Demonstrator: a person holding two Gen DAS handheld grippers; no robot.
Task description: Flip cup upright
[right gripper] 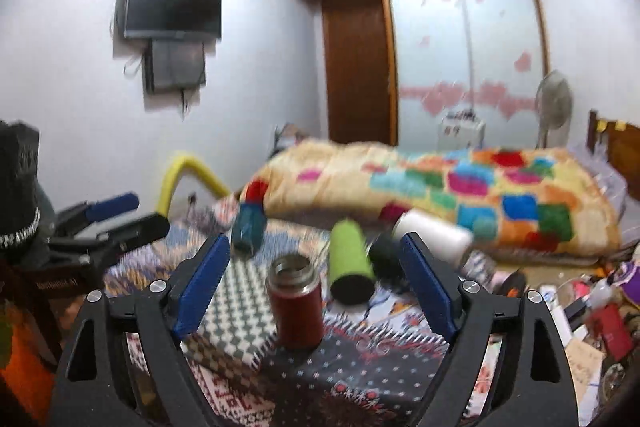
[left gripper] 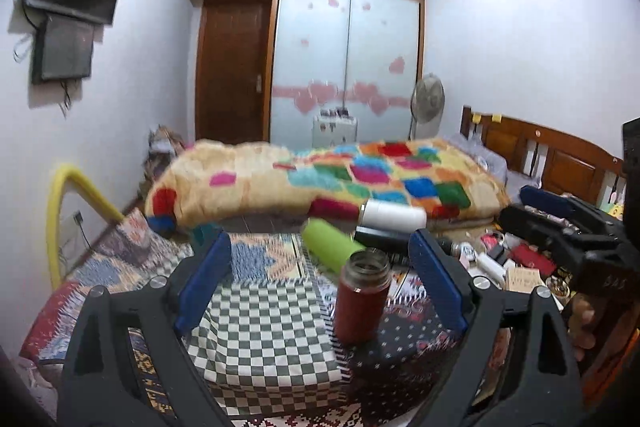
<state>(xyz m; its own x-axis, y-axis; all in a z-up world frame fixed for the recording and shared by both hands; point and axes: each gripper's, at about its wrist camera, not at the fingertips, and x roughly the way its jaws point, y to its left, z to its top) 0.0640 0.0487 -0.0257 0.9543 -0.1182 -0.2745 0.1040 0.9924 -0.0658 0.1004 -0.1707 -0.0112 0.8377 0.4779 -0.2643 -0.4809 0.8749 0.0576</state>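
Red cup point(right gripper: 295, 301) stands upright mid-table, rigid, slick steel; grip its body. Both grippers point(left gripper: 320, 287) point(right gripper: 316, 283) spread, empty.

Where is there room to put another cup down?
On the checkered cloth, left of the red cup. Behind the red cup it is crowded: green cup, white cup, black cup. The right side is cluttered.
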